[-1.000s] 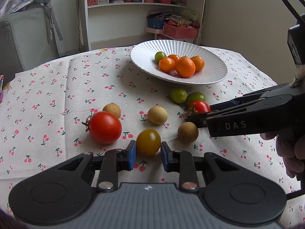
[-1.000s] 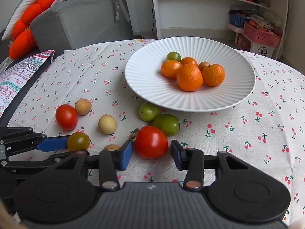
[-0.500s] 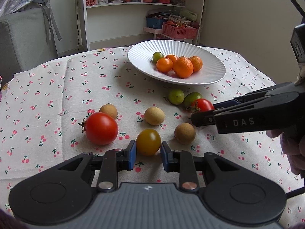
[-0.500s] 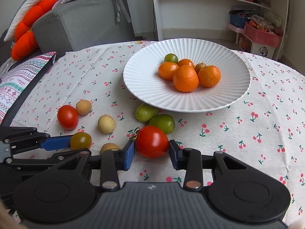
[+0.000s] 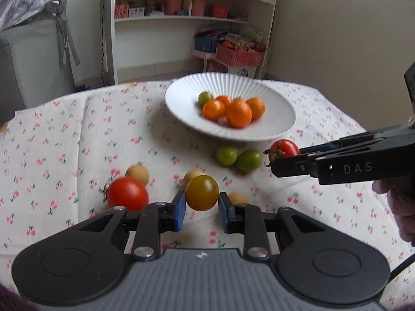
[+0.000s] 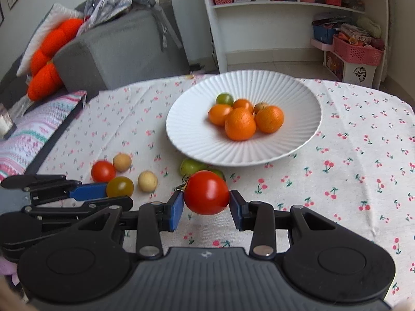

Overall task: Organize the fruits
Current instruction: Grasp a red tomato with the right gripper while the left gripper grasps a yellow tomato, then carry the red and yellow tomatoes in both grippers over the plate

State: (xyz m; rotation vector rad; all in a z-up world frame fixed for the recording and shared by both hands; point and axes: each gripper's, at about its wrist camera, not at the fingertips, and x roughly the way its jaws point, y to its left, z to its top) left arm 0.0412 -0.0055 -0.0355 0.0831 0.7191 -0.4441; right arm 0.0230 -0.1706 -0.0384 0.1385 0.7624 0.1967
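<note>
My left gripper [image 5: 201, 208] is shut on a yellow-brown tomato [image 5: 202, 193], held just above the cloth; the same pair shows as the left gripper [image 6: 114, 194] and the yellow-brown tomato [image 6: 119, 187] at the left of the right wrist view. My right gripper [image 6: 206, 208] is shut on a red tomato [image 6: 206, 192], lifted off the table; from the side, the red tomato [image 5: 284, 149] sits in the right gripper [image 5: 290, 155]. The white ribbed plate [image 6: 197, 140] behind holds several oranges [image 6: 240, 124] and a green fruit [image 6: 224, 99].
On the cherry-print tablecloth [image 6: 350, 171] lie another red tomato [image 5: 127, 194], tan round fruits [image 5: 137, 173] [image 6: 147, 181] and two green fruits [image 5: 227, 155] [image 5: 249, 160] by the plate's near rim. A grey sofa [image 6: 124, 49] and white shelves [image 6: 285, 13] stand behind the table.
Both grippers have risen with their tomatoes, which rested on the cloth a second ago. The right one has also moved closer to the plate.
</note>
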